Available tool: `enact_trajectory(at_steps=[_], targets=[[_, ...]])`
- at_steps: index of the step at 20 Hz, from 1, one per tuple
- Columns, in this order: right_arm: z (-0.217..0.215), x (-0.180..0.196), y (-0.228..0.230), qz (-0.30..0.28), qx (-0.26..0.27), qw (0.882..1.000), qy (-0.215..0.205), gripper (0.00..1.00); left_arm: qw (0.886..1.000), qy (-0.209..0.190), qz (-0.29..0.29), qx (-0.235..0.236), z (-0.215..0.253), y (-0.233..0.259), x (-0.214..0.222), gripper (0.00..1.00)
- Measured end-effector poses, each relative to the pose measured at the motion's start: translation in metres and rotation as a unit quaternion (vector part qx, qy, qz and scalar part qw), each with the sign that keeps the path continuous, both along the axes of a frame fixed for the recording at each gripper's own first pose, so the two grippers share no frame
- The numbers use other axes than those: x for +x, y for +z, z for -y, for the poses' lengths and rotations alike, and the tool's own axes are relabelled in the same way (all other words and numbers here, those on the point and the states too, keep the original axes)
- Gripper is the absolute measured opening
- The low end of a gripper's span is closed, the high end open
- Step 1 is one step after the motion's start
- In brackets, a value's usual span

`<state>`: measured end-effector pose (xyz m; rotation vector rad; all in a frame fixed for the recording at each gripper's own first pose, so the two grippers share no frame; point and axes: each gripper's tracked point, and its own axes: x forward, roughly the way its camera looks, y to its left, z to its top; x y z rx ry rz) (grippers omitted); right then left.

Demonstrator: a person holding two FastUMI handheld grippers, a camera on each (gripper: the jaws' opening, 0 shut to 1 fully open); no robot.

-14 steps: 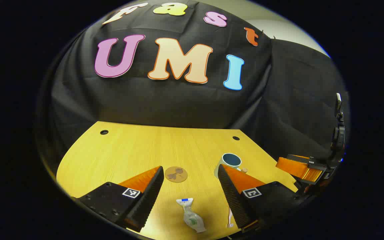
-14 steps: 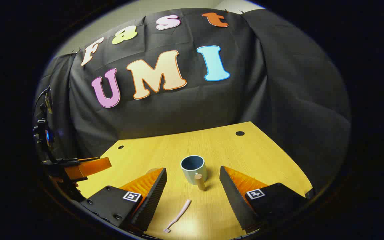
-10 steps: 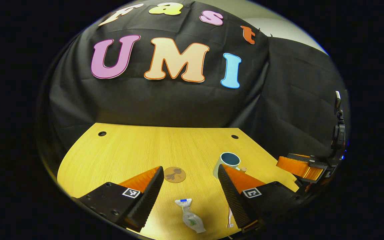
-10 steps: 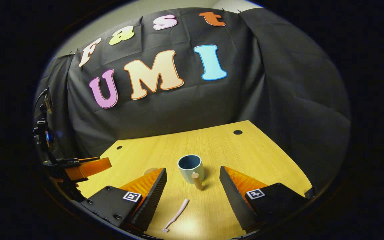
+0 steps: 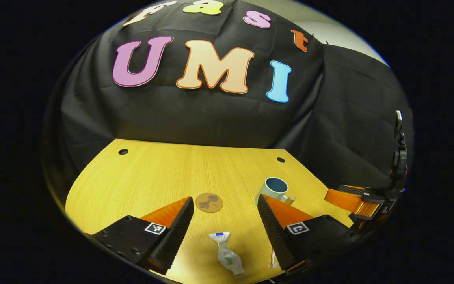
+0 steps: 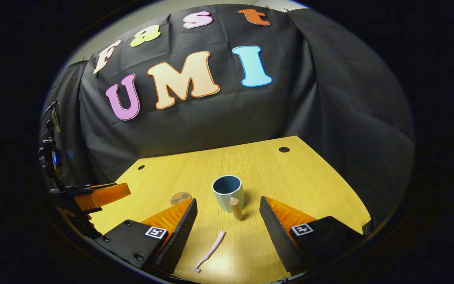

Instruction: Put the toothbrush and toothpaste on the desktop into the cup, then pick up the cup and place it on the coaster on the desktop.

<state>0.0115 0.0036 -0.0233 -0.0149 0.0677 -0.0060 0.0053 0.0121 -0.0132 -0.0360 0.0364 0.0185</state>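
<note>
While both tools hovered above the desk (image 5: 140, 173), nothing was held. Left gripper view: the left gripper (image 5: 225, 221) stood with its fingers wide apart at the bottom of the frame, and the toothpaste (image 5: 226, 254), a small crumpled tube, lay flat on the wood between them at the lower centre. The round brown coaster (image 5: 209, 202) lay just above the left finger's tip, near the middle of the frame. The cup (image 5: 273, 190), with its wooden handle turned to the right, stood right of centre, partly behind the right finger. A pale end of the toothbrush (image 5: 273, 259) showed at the inner edge of that finger, low in the frame. The other tool appeared at the far right edge.

Right gripper view: the right gripper (image 6: 228, 221) likewise had its fingers spread, empty. The toothbrush (image 6: 210, 252) lay slanted between them at the lower centre, bristle end lowest. The cup (image 6: 228, 192) stood upright above it at the frame's centre, handle toward the camera. The coaster (image 6: 180, 197) peeked out just above the left finger's tip, left of the cup and apart from it.
</note>
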Motion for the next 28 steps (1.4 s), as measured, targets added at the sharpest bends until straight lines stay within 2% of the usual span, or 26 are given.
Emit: enact_trajectory(at_steps=[3, 4, 5, 7, 8, 14, 15, 16, 17, 21, 22, 23, 26, 27, 28], targets=[[-0.004, 0.003, -0.005, -0.012, 0.001, 1.000, 0.001, 0.98, 1.000, 0.003, -0.004, -0.010, -0.005, -0.003, 0.000, 0.95], [-0.005, 0.004, -0.009, -0.019, 0.001, 1.000, 0.000, 0.94, 1.000, 0.004, -0.005, -0.010, -0.007, -0.003, 0.000, 0.95], [-0.006, 0.006, -0.013, -0.027, -0.001, 1.000, -0.001, 0.98, 1.000, 0.005, -0.008, -0.009, -0.009, -0.005, 0.000, 0.95], [-0.008, 0.008, -0.021, -0.044, -0.005, 0.999, -0.003, 0.94, 1.000, 0.006, -0.009, -0.005, -0.013, -0.006, 0.000, 0.95], [-0.010, 0.010, -0.025, -0.054, -0.007, 0.998, -0.003, 0.98, 1.000, 0.008, -0.009, -0.004, -0.016, -0.006, 0.000, 0.95], [-0.025, 0.021, -0.052, -0.104, -0.023, 0.994, -0.002, 0.98, 0.999, 0.023, -0.014, -0.019, -0.034, -0.017, -0.006, 0.94], [-0.027, 0.022, -0.057, -0.113, -0.026, 0.993, -0.001, 0.94, 0.999, 0.028, -0.017, -0.021, -0.038, -0.020, -0.008, 0.95], [-0.029, 0.023, -0.063, -0.124, -0.028, 0.992, 0.001, 0.98, 0.999, 0.034, -0.019, -0.022, -0.043, -0.022, -0.011, 0.95], [-0.030, 0.024, -0.069, -0.136, -0.031, 0.990, 0.002, 0.98, 0.999, 0.039, -0.019, -0.023, -0.046, -0.023, -0.013, 0.95], [-0.033, 0.030, -0.098, -0.186, -0.042, 0.982, -0.001, 0.98, 0.997, 0.060, -0.028, -0.030, -0.063, -0.033, -0.021, 0.95], [-0.032, 0.033, -0.108, -0.203, -0.044, 0.978, -0.005, 0.94, 0.997, 0.065, -0.031, -0.031, -0.067, -0.034, -0.023, 0.95], [-0.031, 0.035, -0.117, -0.222, -0.044, 0.974, -0.010, 0.99, 0.996, 0.070, -0.035, -0.033, -0.071, -0.038, -0.025, 0.95], [-0.030, 0.039, -0.142, -0.279, -0.039, 0.959, -0.023, 0.94, 0.995, 0.080, -0.039, -0.039, -0.078, -0.042, -0.029, 0.95], [-0.029, 0.041, -0.147, -0.291, -0.040, 0.956, -0.028, 0.99, 0.995, 0.083, -0.042, -0.041, -0.080, -0.044, -0.029, 0.95], [-0.030, 0.045, -0.154, -0.302, -0.039, 0.952, -0.032, 0.94, 0.994, 0.085, -0.046, -0.043, -0.082, -0.046, -0.029, 0.95]])
